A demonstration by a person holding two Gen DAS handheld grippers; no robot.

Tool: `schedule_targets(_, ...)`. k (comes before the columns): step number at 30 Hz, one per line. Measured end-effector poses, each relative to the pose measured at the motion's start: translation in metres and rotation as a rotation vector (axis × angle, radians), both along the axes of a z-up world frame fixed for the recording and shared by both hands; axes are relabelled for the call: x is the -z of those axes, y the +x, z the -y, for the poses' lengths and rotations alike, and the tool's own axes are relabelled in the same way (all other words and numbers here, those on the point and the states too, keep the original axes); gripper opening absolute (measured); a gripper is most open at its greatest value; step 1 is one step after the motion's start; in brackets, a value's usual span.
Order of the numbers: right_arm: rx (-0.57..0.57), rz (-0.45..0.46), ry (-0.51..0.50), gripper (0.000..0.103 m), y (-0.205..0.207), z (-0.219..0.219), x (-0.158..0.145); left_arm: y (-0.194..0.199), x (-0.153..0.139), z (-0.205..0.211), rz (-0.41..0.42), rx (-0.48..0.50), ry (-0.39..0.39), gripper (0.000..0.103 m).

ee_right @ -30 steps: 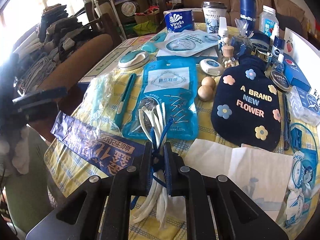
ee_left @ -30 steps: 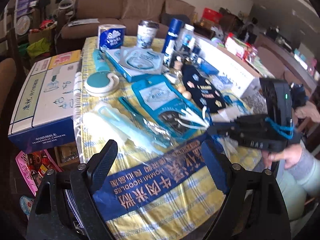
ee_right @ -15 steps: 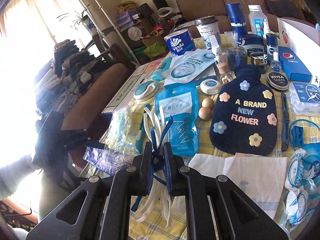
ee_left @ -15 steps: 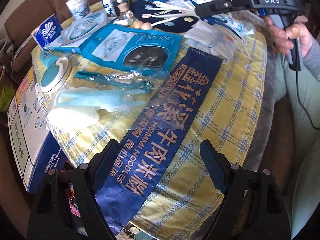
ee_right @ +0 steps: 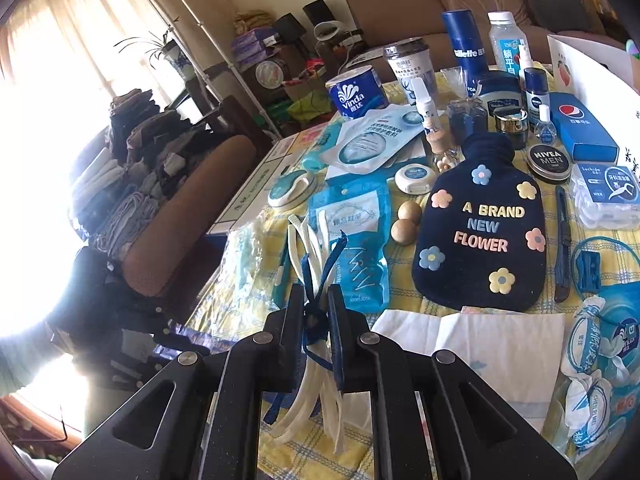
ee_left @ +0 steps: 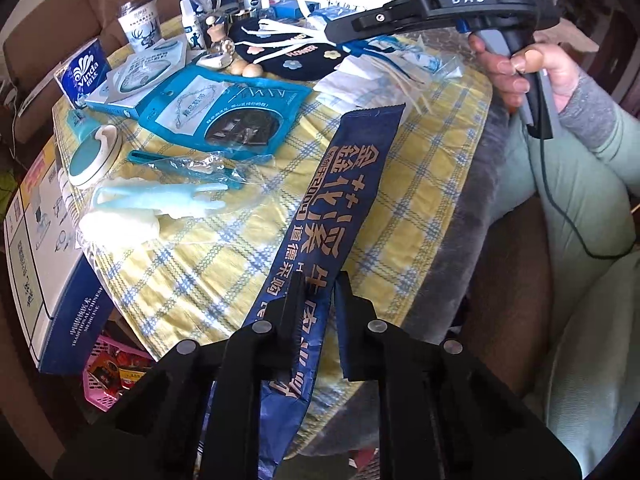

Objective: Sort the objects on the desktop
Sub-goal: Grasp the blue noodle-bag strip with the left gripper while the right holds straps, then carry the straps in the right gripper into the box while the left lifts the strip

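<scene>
My left gripper (ee_left: 318, 284) is shut on the long dark blue noodle packet (ee_left: 340, 200), which lies slanted across the yellow checked tablecloth (ee_left: 224, 256) and hangs over the near edge. My right gripper (ee_right: 316, 300) is shut on a bundle of white laces tied with blue string (ee_right: 312, 248) and holds it above the table's near side. In the left wrist view the right gripper (ee_left: 336, 36) shows at the top right, with the white laces (ee_left: 276, 40) hanging over the navy hot-water bag (ee_left: 296, 58).
The table is crowded: a navy "A BRAND NEW FLOWER" hot-water bag (ee_right: 484, 224), blue shoelace pouch (ee_right: 356, 236), white tissues (ee_right: 496, 344), Nivea tin (ee_right: 548, 160), Vinda roll (ee_right: 354, 96), bottles at the back. A white-and-blue box (ee_left: 36, 240) stands at the left; a sofa behind.
My left gripper has closed from wide open onto the noodle packet. My right gripper has risen a little with the lace bundle.
</scene>
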State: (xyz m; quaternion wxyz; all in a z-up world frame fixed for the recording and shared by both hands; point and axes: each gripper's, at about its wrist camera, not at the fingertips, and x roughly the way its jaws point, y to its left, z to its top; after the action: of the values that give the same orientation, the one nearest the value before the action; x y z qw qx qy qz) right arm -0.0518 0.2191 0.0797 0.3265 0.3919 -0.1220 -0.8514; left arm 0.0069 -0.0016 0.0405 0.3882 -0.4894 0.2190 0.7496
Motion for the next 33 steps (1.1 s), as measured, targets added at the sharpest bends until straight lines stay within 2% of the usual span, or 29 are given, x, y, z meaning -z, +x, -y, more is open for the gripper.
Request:
schedule_targets(4,-0.017,0.0,-0.019,0.011,0.002,0.002,-0.002,0.007,0.003,-0.002,0.026,-0.059,0.011,0.015)
schedule_targets(6,-0.019,0.003,-0.021,0.011,0.002,0.003,-0.002,0.01,0.002,-0.007,-0.001,-0.063,-0.005,0.028)
schedule_targets(7,-0.02,0.007,-0.024,0.011,0.001,0.002,-0.001,0.01,0.002,-0.009,-0.013,-0.062,-0.013,0.043)
schedule_targets(8,-0.02,0.012,-0.025,0.011,0.002,0.002,0.0,0.01,0.0,-0.012,-0.026,-0.051,-0.016,0.053)
schedule_targets(11,-0.027,0.019,-0.023,0.011,0.002,0.002,0.002,0.005,-0.003,-0.023,-0.068,-0.011,-0.039,0.063)
schedule_targets(14,-0.032,0.02,-0.017,0.011,0.004,0.003,0.002,-0.004,0.01,-0.031,-0.041,0.024,-0.084,0.063)
schedule_targets(16,-0.031,0.019,-0.015,0.011,0.004,0.002,0.002,-0.007,0.023,-0.034,-0.006,0.042,-0.11,0.062)
schedule_targets(18,-0.03,0.019,-0.017,0.011,0.004,0.001,0.002,-0.007,0.028,-0.034,0.01,0.042,-0.091,0.059)
schedule_targets(19,-0.028,0.018,-0.018,0.011,0.004,0.0,0.002,-0.007,0.027,-0.034,0.009,0.044,-0.076,0.048)
schedule_targets(20,-0.026,0.018,-0.019,0.011,0.004,-0.001,0.002,-0.007,0.025,-0.033,0.01,0.038,-0.064,0.031)
schedule_targets(21,-0.025,0.018,-0.02,0.011,0.003,-0.001,0.002,-0.008,0.023,-0.032,0.014,0.025,-0.055,0.022)
schedule_targets(22,-0.024,0.018,-0.022,0.011,0.003,-0.002,0.002,-0.011,0.021,-0.03,0.013,0.01,-0.052,0.007)
schedule_targets(28,-0.021,0.013,-0.038,0.011,0.002,-0.005,-0.002,-0.012,0.012,-0.016,0.118,-0.048,0.049,0.006)
schedule_targets(31,-0.014,0.006,-0.059,0.011,0.003,-0.01,-0.007,-0.007,0.0,-0.007,0.146,-0.105,0.116,0.006)
schedule_targets(33,-0.005,0.001,-0.078,0.011,0.004,-0.016,-0.014,-0.007,-0.013,0.0,0.174,-0.157,0.19,0.006)
